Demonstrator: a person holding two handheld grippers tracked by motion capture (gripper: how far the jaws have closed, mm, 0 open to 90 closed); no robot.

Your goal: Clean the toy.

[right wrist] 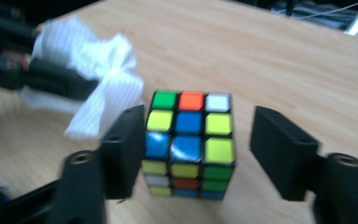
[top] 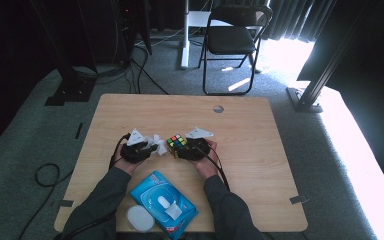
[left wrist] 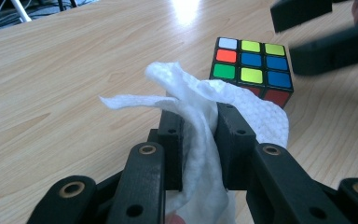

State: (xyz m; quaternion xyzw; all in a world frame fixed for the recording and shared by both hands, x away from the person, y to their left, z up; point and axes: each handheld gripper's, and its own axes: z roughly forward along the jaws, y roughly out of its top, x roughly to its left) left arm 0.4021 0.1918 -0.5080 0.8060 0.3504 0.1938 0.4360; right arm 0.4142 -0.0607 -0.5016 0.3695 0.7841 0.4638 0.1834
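Mid-frame in the high view, the left gripper (top: 152, 146) pinches a wipe (left wrist: 200, 116). Just right, the cube (right wrist: 189, 142) sits between the right gripper's (right wrist: 196, 149) parted jaws. Wiping looks imminent: clamp the cube first.

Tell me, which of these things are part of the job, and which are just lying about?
In use:
- white wipe, pinched in the left tool
- puzzle cube, between the right tool's open jaws

Lying about:
- blue wipe packet
- white round lid
- folding chair
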